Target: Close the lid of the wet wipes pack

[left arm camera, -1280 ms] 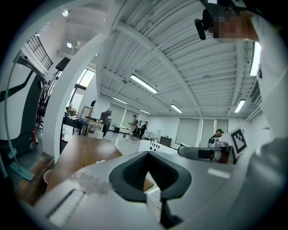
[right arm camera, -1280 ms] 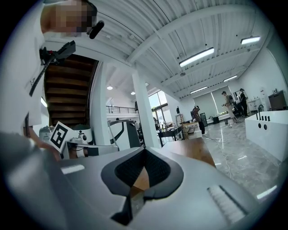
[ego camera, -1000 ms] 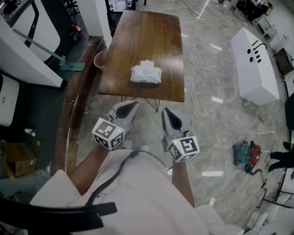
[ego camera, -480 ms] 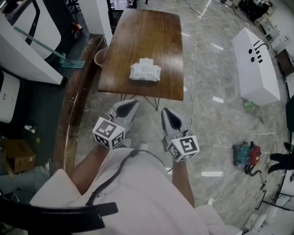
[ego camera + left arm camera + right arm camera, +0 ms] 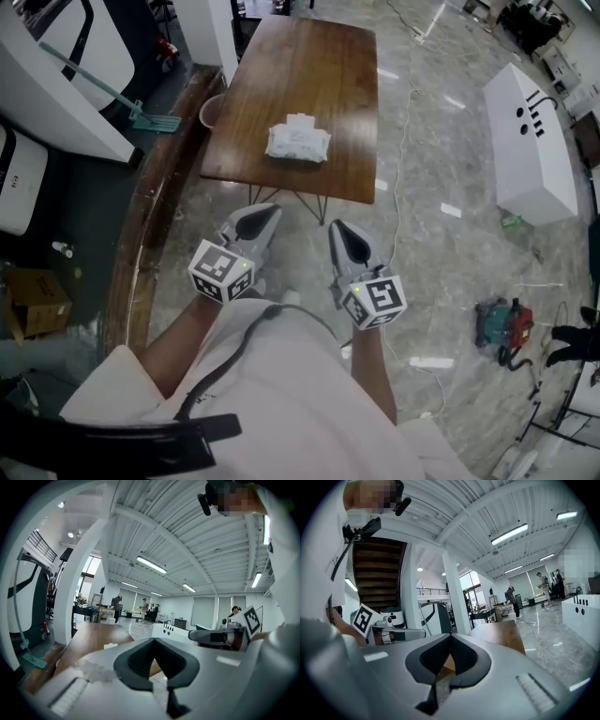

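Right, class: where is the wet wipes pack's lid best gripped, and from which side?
Probably the free edge of the lid, jutting at the far side of the wet wipes pack, which lies flat on the table. Reach over the pack from the near side.

The left gripper (image 5: 265, 212) and right gripper (image 5: 339, 231) hang in the lower middle of the frame, short of the near edge of the wooden table (image 5: 309, 66). Open stone floor (image 5: 441, 253) lies between them and that edge. The wet wipes pack (image 5: 298, 142) is the one thing on the tabletop, with bare wood on every side, so the way in from above and from the near side is open. Thin metal legs (image 5: 309, 204) stand under the near edge. A pink bucket (image 5: 210, 111) sits just beside the table's left edge, above a long wooden ledge (image 5: 150, 225). A cable (image 5: 405, 112) trails along the right. A white box (image 5: 534, 141) stands well apart at upper right.
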`<state>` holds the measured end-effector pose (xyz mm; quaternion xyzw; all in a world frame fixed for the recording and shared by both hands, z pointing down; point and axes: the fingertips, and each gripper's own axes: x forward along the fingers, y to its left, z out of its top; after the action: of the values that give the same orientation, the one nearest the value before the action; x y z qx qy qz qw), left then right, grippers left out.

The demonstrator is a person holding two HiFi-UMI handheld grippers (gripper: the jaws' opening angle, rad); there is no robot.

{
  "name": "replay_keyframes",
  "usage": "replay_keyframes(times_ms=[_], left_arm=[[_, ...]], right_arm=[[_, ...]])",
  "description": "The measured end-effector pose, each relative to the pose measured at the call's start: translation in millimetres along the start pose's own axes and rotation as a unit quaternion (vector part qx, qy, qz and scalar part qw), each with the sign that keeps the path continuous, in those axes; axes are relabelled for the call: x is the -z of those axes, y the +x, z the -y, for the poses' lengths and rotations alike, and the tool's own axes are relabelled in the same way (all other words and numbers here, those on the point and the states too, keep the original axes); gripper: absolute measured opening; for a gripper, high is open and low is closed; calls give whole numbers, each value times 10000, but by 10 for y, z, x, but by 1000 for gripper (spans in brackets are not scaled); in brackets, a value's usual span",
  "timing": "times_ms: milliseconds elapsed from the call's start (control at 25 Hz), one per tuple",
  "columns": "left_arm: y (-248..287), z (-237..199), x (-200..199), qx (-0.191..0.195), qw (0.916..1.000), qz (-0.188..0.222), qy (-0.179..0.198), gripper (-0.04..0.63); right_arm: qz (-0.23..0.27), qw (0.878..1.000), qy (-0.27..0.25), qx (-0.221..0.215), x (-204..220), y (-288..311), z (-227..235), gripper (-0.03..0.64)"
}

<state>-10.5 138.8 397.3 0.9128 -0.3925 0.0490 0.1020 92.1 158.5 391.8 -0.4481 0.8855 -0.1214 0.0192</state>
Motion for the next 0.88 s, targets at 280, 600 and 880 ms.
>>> replay_keyframes(times_ms=[280,600,880], left_arm=[[78,177,46,-32,10000,0,-39,3],[80,19,55,-334,9994,1,-113,2],[276,-192,70,-367,9991,-32,-203,2]], right_arm=[[-68,10000,-29,-58,62,-184,107,9],[-155,9998,78,-75,145,-224,248,9],[-182,9998,86,-87,117,26,412,9]])
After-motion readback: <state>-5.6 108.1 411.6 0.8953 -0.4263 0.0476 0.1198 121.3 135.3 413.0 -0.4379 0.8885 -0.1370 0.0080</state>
